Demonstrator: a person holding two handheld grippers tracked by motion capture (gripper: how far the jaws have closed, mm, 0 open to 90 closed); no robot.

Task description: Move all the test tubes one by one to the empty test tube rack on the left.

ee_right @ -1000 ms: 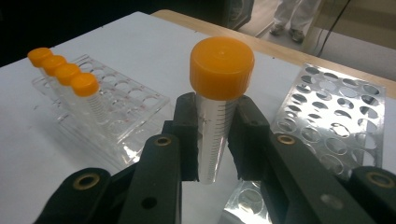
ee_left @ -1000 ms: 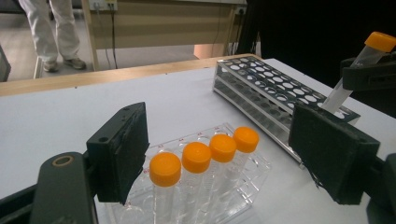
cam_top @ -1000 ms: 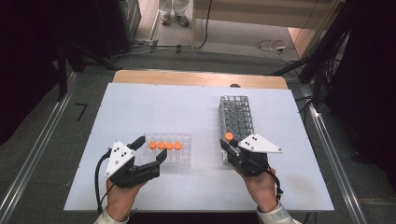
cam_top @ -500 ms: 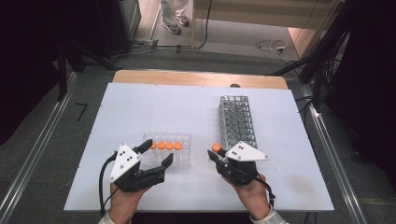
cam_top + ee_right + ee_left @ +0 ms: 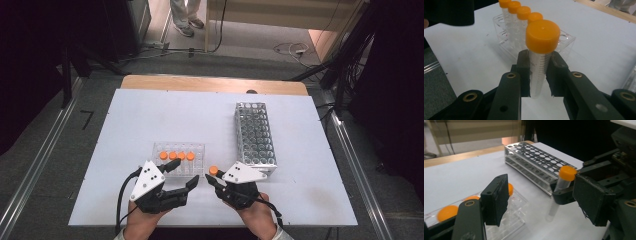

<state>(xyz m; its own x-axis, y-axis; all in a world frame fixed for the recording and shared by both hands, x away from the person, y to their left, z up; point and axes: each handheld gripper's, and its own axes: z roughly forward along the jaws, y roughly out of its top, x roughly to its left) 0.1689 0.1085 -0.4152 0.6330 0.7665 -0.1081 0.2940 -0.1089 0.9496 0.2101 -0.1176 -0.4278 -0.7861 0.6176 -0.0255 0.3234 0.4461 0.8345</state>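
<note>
Where the high view looks down on the white desk [image 5: 150, 115], the right tool [image 5: 212, 179] is seen clamped on an orange-capped tube [image 5: 213, 171], just right of the clear rack [image 5: 198, 149] and near the metal rack [image 5: 256, 132]. The left tool [image 5: 182, 176] lies beside the clear rack, its jaws apart, having just been closing with nothing between them.

From the left gripper view, the tube [image 5: 560, 186] is seen upright in the other tool, above the desk.

From the right gripper view, the tube [image 5: 539, 62] is gripped below its cap, four capped tubes [image 5: 523, 13] standing behind it.
</note>
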